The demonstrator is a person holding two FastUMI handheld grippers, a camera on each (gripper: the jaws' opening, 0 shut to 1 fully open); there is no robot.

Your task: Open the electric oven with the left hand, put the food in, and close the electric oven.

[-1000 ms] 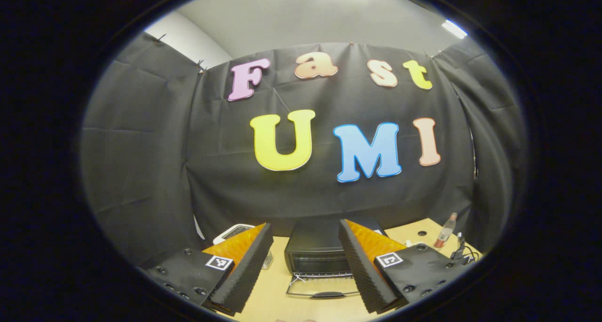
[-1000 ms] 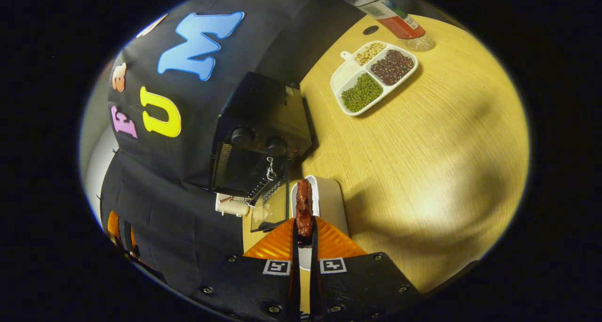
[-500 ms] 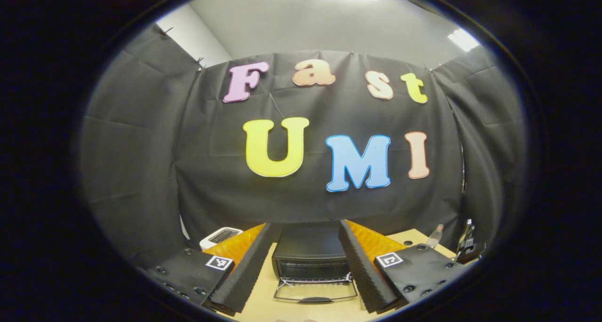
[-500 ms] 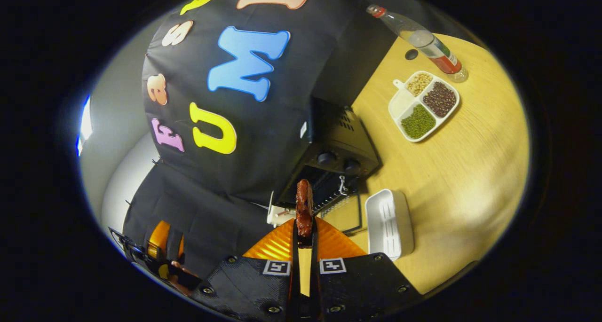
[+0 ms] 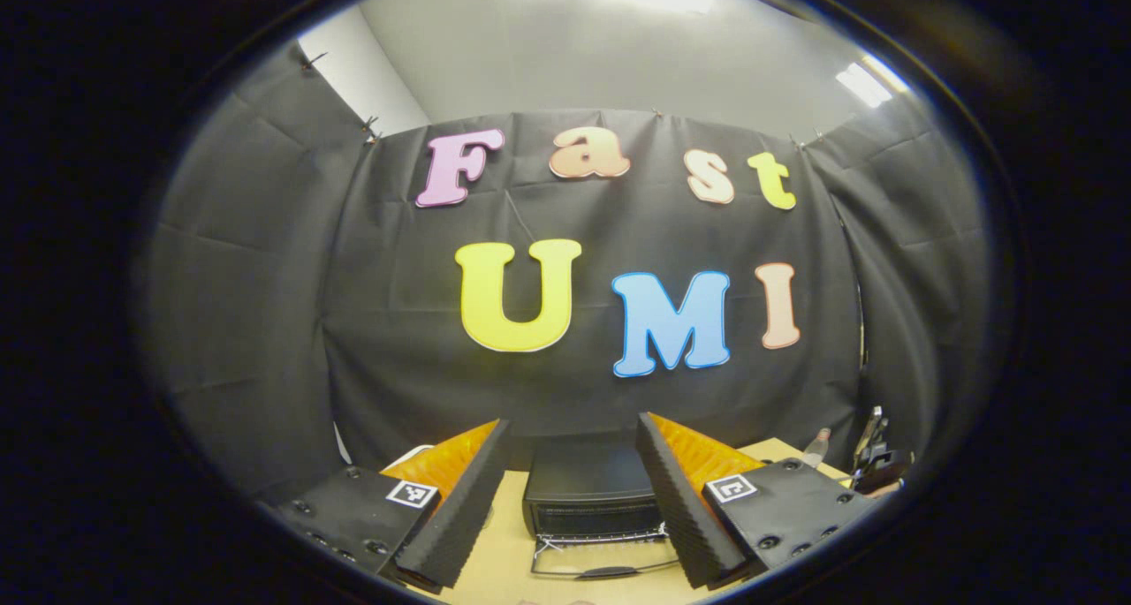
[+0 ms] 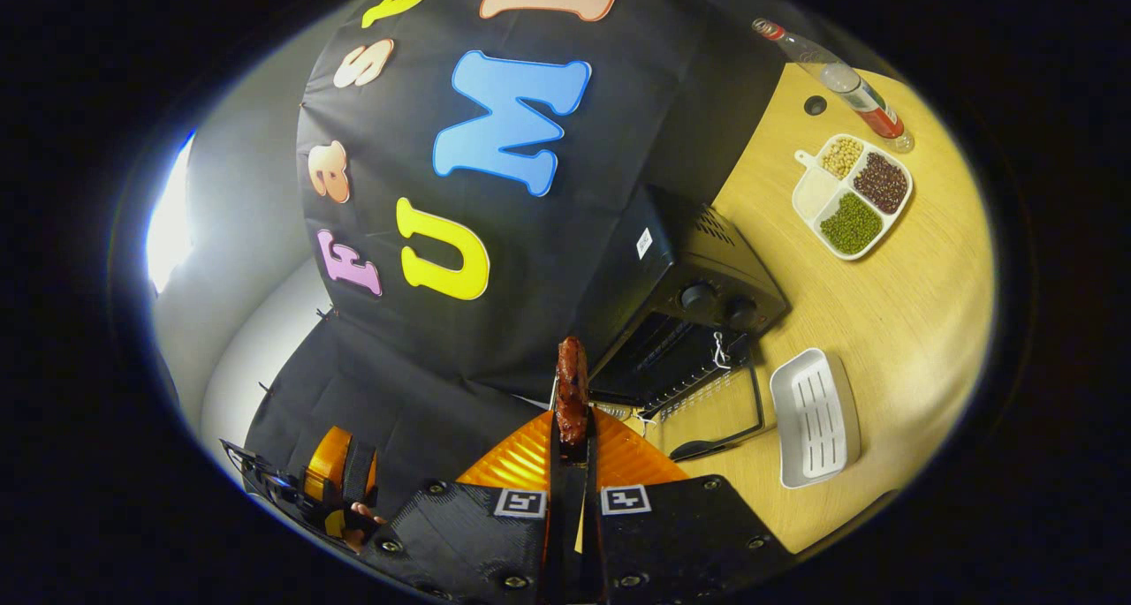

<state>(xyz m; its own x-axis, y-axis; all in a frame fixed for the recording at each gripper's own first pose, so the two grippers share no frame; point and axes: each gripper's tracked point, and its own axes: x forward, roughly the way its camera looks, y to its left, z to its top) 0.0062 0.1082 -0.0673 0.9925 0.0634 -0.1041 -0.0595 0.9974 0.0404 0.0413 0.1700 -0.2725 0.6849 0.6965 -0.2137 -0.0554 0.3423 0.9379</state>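
At the surface's (image 6: 892,322) back edge, the black electric oven (image 6: 698,322) stands open; the right gripper (image 6: 572,437) clenches a reddish-brown strip of food (image 6: 572,389), the left gripper (image 5: 573,499) spread wide.

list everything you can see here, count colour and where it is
electric oven: 1, black, on the table against the booth wall, door folded down open
food: 1 piece, dark red-brown, pinched in the right gripper, off to one side of the oven opening
white tray: 1, white, ribbed, empty, on the table beside the open door
divided dish: 1, white, holding green, dark red and pale beans, farther back
bottle: 1, clear with red label, at the table's far edge
table: 1, light wood
left gripper: 1, open, aimed at the oven
right gripper: 1, shut on the food
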